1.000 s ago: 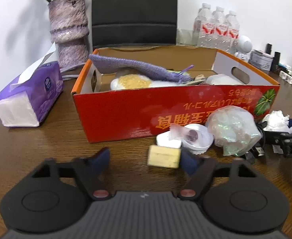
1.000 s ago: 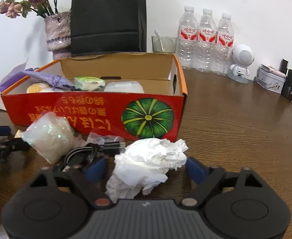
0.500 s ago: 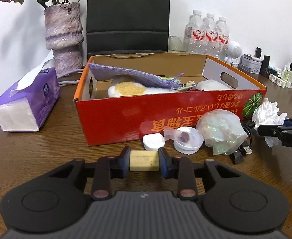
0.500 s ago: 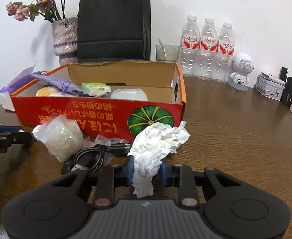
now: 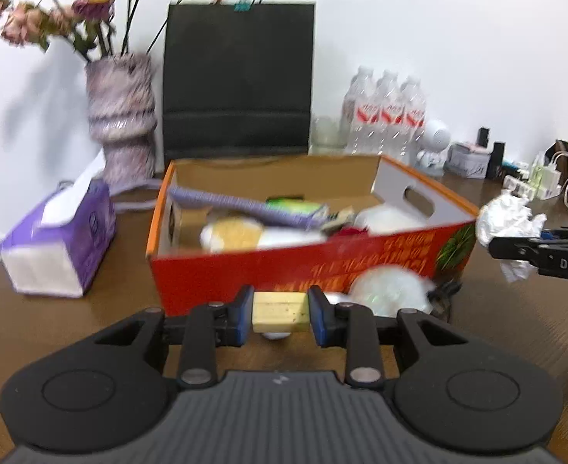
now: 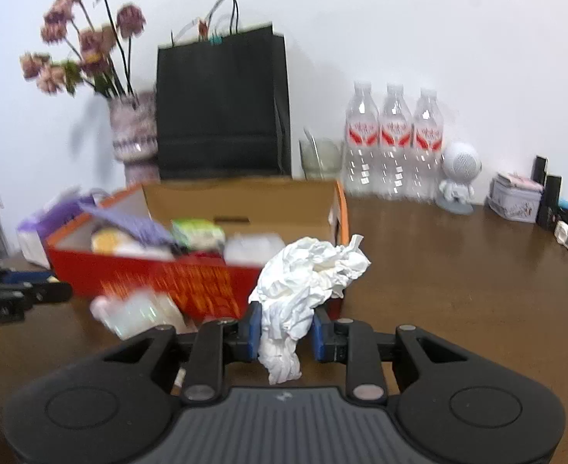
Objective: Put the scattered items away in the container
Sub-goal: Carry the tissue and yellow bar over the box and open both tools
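Note:
My left gripper (image 5: 281,315) is shut on a pale yellow block (image 5: 280,311), held above the table in front of the red cardboard box (image 5: 284,266). My right gripper (image 6: 286,332) is shut on a crumpled white tissue (image 6: 307,270), lifted near the box's right front corner (image 6: 245,290); it also shows in the left wrist view (image 5: 510,216). The box holds a purple cloth (image 5: 245,205), a yellow-and-white plush (image 5: 237,234) and other items. A shiny plastic bag (image 5: 390,290) and a black cable (image 5: 444,290) lie by the box front.
A purple tissue pack (image 5: 59,239) lies left of the box. A vase of dried flowers (image 5: 123,123) and a black paper bag (image 5: 237,77) stand behind it. Three water bottles (image 6: 394,143), a small white robot figure (image 6: 458,178) and small boxes (image 6: 516,201) stand at the back right.
Both grippers closed on their items, the left on the yellow block and the right on the tissue, and then lifted them off the table towards the box.

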